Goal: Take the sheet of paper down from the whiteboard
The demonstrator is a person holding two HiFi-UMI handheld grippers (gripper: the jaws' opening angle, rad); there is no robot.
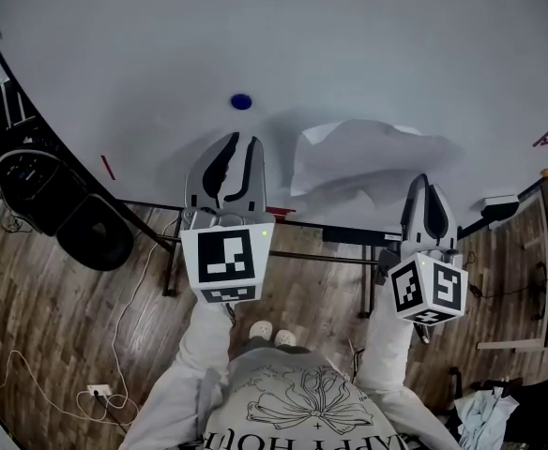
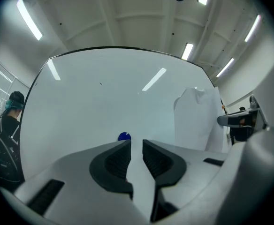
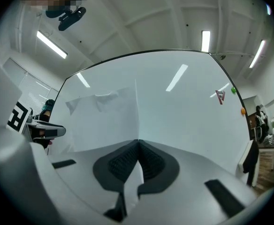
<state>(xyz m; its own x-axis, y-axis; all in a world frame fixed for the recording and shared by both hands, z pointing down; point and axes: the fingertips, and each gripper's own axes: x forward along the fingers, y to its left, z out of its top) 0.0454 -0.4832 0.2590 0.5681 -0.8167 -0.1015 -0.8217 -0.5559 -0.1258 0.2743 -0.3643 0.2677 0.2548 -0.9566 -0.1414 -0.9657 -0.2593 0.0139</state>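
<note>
The white sheet of paper hangs crumpled in front of the whiteboard, its top corners loose. My right gripper is shut on the sheet's lower right edge; in the right gripper view the paper runs straight into the closed jaws. A blue round magnet sits on the board left of the sheet. My left gripper is just below it, open with a narrow gap and nothing between the pads. In the left gripper view the magnet shows right above the left jaw tip and the paper at right.
A person with a backpack stands at the board's left end. A red triangle and small green and orange magnets sit near the board's right edge. The board's black stand and cables are on the wooden floor.
</note>
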